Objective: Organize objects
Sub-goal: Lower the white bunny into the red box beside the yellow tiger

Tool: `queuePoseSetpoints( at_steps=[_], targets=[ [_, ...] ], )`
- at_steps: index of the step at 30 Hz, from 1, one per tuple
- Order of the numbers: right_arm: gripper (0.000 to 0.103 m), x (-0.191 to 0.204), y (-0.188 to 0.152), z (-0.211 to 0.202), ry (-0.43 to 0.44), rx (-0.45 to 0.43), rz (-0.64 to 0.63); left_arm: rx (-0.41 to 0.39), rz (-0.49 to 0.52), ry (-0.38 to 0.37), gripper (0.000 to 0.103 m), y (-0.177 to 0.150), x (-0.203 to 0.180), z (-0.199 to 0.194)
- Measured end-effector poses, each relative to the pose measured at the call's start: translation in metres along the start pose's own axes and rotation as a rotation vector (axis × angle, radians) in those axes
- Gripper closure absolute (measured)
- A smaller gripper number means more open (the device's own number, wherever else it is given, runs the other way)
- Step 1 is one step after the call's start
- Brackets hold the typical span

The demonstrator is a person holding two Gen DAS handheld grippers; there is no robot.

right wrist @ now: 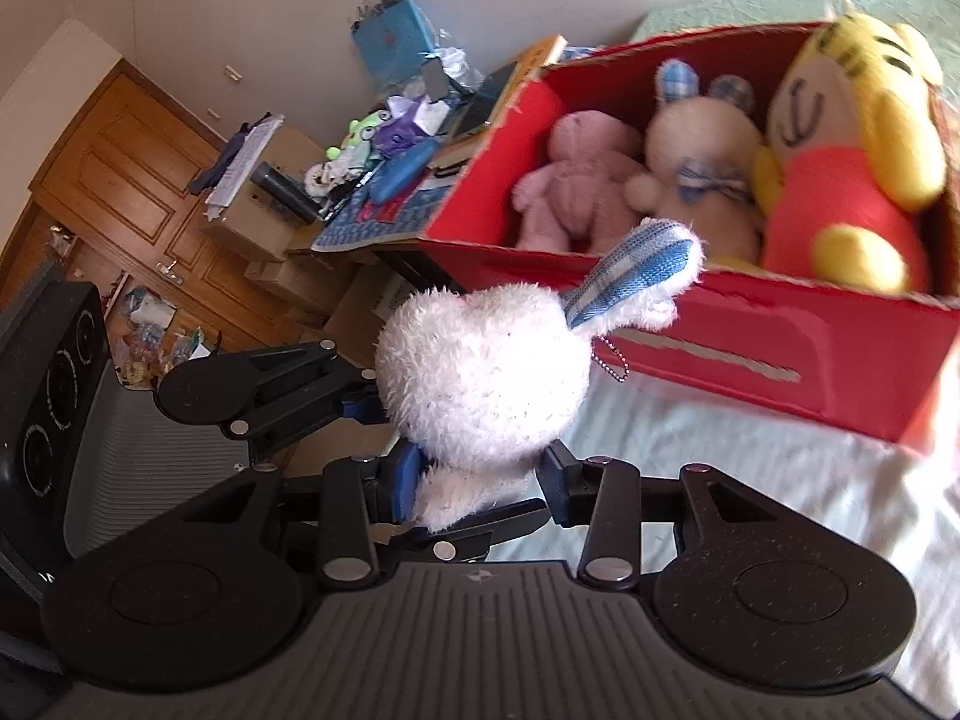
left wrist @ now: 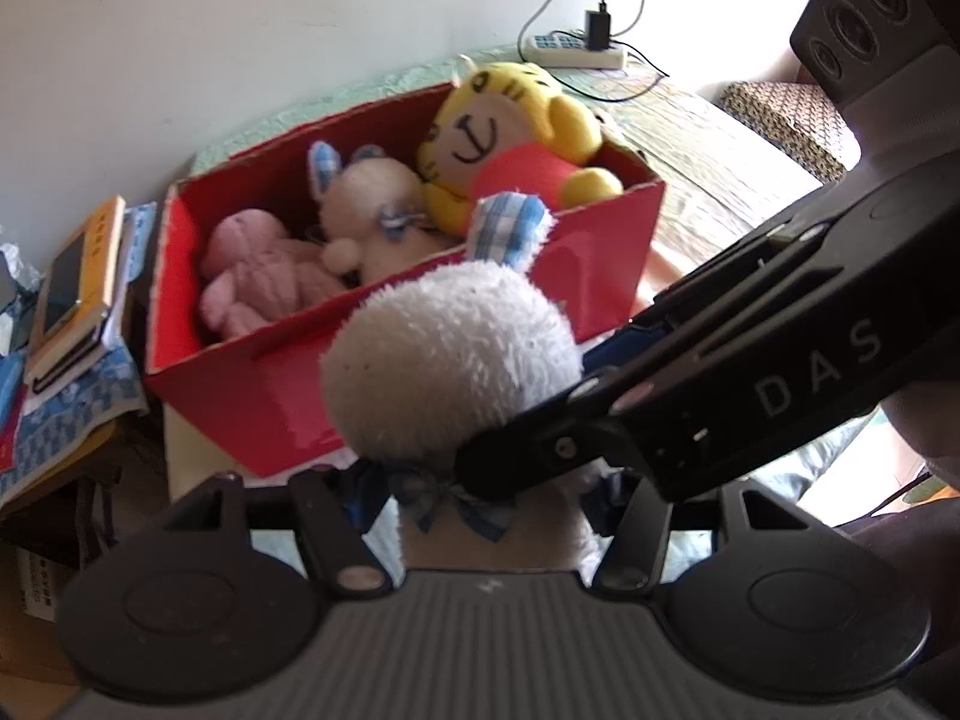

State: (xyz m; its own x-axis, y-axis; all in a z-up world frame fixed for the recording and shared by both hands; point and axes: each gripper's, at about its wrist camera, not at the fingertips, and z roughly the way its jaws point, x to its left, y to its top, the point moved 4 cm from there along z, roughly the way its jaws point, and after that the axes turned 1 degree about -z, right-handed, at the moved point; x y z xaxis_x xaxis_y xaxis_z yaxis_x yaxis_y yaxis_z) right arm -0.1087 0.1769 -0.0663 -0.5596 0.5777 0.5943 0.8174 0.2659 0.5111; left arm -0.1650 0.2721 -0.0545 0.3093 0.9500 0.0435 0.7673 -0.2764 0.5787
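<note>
A white plush bunny [left wrist: 450, 354] with blue plaid ears [right wrist: 636, 264] hangs in the air just in front of the red box [left wrist: 252, 396]. My left gripper [left wrist: 480, 501] is shut on its body below the bow. My right gripper [right wrist: 486, 474] is shut on its lower body, reaching in from the right in the left wrist view, where it is marked DAS [left wrist: 528, 426]. Inside the red box [right wrist: 750, 324] lie a pink teddy [right wrist: 576, 174], a cream bunny [right wrist: 702, 156] and a yellow tiger doll [right wrist: 852, 138]. In the right wrist view the left gripper [right wrist: 366, 405] comes in from the left.
The box stands on a bed with a pale sheet [right wrist: 720, 480]. A cluttered side table [right wrist: 384, 204] with books [left wrist: 78, 276] stands beside it. A power strip [left wrist: 573, 51] lies at the bed's far end, and a wooden door [right wrist: 120, 180] is beyond.
</note>
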Motion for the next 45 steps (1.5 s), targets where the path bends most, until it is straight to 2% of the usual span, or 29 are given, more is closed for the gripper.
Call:
queuePoseSetpoints(
  at_steps=[5, 10, 16, 22, 31, 37, 45],
  targets=[
    [0.060, 0.021, 0.016, 0.008, 0.028, -0.029, -0.044, -0.046, -0.022, 0.032, 0.044, 0.000, 0.024, -0.021],
    [0.059, 0.036, 0.036, 0.007, 0.037, -0.085, -0.080, -0.113, -0.024, 0.064, 0.044, 0.015, 0.043, -0.035],
    [0.059, 0.035, 0.061, 0.003, -0.017, -0.158, -0.109, -0.186, -0.037, 0.055, 0.044, 0.042, 0.056, -0.034],
    [0.059, 0.016, 0.077, -0.008, -0.091, -0.212, -0.090, -0.222, -0.022, 0.034, 0.044, 0.071, 0.046, -0.016],
    [0.059, -0.016, 0.088, -0.020, -0.192, -0.224, -0.086, -0.211, -0.050, -0.016, 0.044, 0.101, 0.034, 0.026],
    [0.059, -0.039, 0.092, -0.018, -0.264, -0.201, -0.089, -0.159, -0.077, -0.053, 0.044, 0.111, 0.026, 0.059],
    [0.059, -0.065, 0.096, -0.008, -0.292, -0.155, -0.052, -0.087, -0.103, -0.076, 0.044, 0.118, 0.022, 0.092]
  ],
)
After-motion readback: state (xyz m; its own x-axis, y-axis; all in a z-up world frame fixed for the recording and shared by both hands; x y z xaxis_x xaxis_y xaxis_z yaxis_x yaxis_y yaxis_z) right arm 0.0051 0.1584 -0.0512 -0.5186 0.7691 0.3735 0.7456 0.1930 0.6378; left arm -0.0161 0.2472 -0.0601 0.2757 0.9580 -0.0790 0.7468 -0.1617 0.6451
